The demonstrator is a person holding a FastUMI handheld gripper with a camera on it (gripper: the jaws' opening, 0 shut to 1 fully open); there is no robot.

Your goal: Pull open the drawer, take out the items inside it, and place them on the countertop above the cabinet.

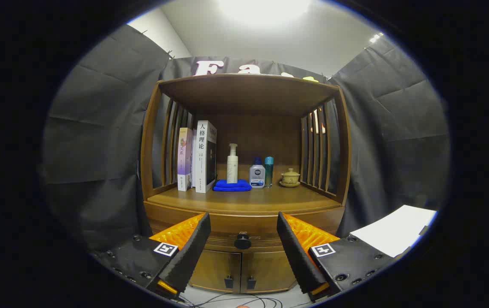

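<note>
At the bottom of the frame the gripper (243,252) has its two fingers spread wide apart, holding nothing. Straight ahead in the gap between them, at lower centre and a touch left of the midline, sits the small round dark drawer knob (242,241). It is fixed to the shut brown wooden drawer front (244,229), which runs as a wide band from side to side across the cabinet. So the knob lies dead ahead of the jaws and apart from them; my judgement is that a straight advance, then closing on the knob, is what the pull calls for.

Below the drawer are two wooden cabinet doors (241,271) with small dark handles. Just above the drawer, at mid-frame, the wooden countertop (270,197) carries upright books (197,156), a folded blue cloth (231,185) with a white pump bottle (232,164) on it, two small bottles (261,173) and a lidded ceramic cup (290,177). The drawer's contents are hidden.
</note>
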